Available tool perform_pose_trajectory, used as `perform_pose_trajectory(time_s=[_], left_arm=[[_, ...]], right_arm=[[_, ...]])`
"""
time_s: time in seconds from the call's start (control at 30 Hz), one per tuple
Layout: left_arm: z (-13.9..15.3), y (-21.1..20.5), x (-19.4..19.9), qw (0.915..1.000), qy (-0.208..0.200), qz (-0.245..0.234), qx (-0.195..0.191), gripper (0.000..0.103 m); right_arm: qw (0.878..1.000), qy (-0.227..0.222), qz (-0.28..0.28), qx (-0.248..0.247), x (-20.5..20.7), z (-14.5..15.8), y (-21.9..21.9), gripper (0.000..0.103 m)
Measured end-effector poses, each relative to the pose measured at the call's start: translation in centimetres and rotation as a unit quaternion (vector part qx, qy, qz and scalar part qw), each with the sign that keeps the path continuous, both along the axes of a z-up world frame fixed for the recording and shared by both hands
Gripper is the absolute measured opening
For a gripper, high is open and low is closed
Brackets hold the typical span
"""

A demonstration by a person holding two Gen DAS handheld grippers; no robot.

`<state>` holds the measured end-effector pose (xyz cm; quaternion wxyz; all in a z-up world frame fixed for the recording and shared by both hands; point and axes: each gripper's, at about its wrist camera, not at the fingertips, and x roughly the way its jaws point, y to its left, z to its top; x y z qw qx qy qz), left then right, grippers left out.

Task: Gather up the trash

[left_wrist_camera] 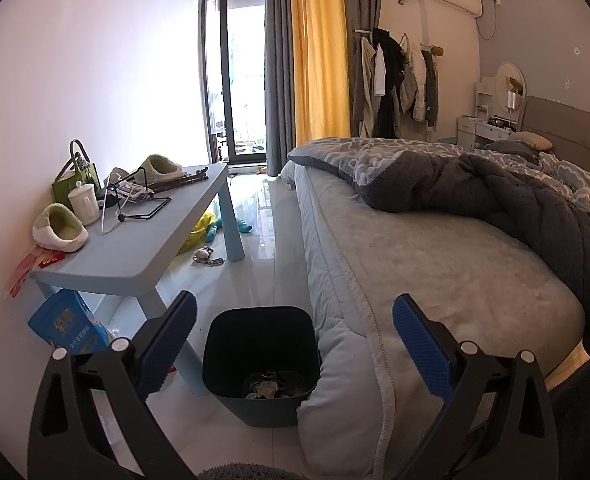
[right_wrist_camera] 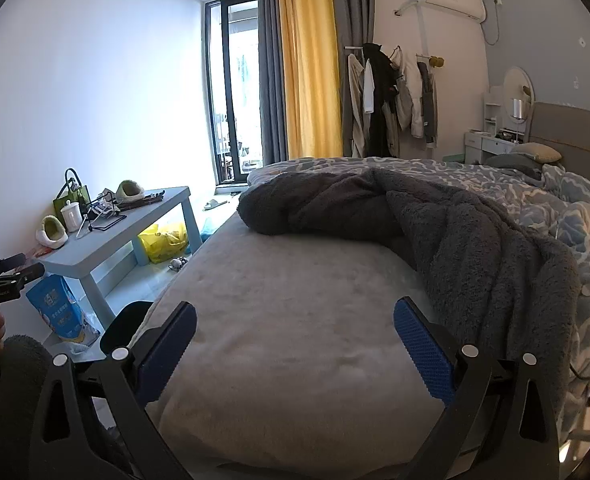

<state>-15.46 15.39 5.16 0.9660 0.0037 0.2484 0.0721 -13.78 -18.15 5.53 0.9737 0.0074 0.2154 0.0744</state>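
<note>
A dark trash bin (left_wrist_camera: 261, 364) stands on the floor against the corner of the bed (left_wrist_camera: 435, 280), with crumpled trash (left_wrist_camera: 273, 386) in its bottom. My left gripper (left_wrist_camera: 293, 344) is open and empty, held just above and in front of the bin. My right gripper (right_wrist_camera: 295, 346) is open and empty over the bare grey sheet of the bed (right_wrist_camera: 295, 320). The bin's rim (right_wrist_camera: 125, 326) shows at the lower left of the right wrist view. A small grey scrap (left_wrist_camera: 207, 256) lies on the floor by the table leg.
A light blue table (left_wrist_camera: 143, 236) by the left wall holds slippers (left_wrist_camera: 61, 228), a white cup (left_wrist_camera: 83, 202), a green bag (left_wrist_camera: 75, 176) and a wire stand. A blue bag (left_wrist_camera: 69, 326) and a yellow bag (right_wrist_camera: 165, 242) lie under it. A dark blanket (right_wrist_camera: 415, 232) is piled on the bed.
</note>
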Motion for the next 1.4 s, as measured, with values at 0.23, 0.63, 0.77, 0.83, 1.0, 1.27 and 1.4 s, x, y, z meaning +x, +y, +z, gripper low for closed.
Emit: perform_pose_trajectory(time_s=[0.23, 0.63, 0.77, 0.83, 1.0, 1.27, 1.4], left_arm=[[0.0, -0.08, -0.06, 1.0, 0.0, 0.0, 0.001, 0.1], [0.01, -0.07, -0.06, 1.0, 0.0, 0.0, 0.001, 0.1], [0.02, -0.08, -0.06, 1.0, 0.0, 0.0, 0.002, 0.1], [0.01, -0.09, -0.06, 1.0, 0.0, 0.0, 0.002, 0.1], [0.01, -0.09, -0.07, 1.0, 0.0, 0.001, 0.001, 0.1], [0.01, -0.09, -0.06, 1.0, 0.0, 0.0, 0.001, 0.1], [0.0, -0.1, -0.06, 1.0, 0.0, 0.0, 0.001, 0.1]], right_arm=[[1.0, 0.0, 0.002, -0.002, 0.02, 0.01, 0.14, 0.1], [1.0, 0.001, 0.003, -0.004, 0.02, 0.05, 0.5, 0.1], [1.0, 0.001, 0.004, -0.004, -0.01, 0.04, 0.5, 0.1], [1.0, 0.001, 0.004, -0.005, 0.01, 0.04, 0.56, 0.1], [1.0, 0.001, 0.006, -0.006, 0.17, 0.0, 0.69, 0.1], [1.0, 0.002, 0.006, -0.005, 0.13, 0.0, 0.77, 0.1], [1.0, 0.001, 0.006, -0.005, 0.15, 0.02, 0.73, 0.1]])
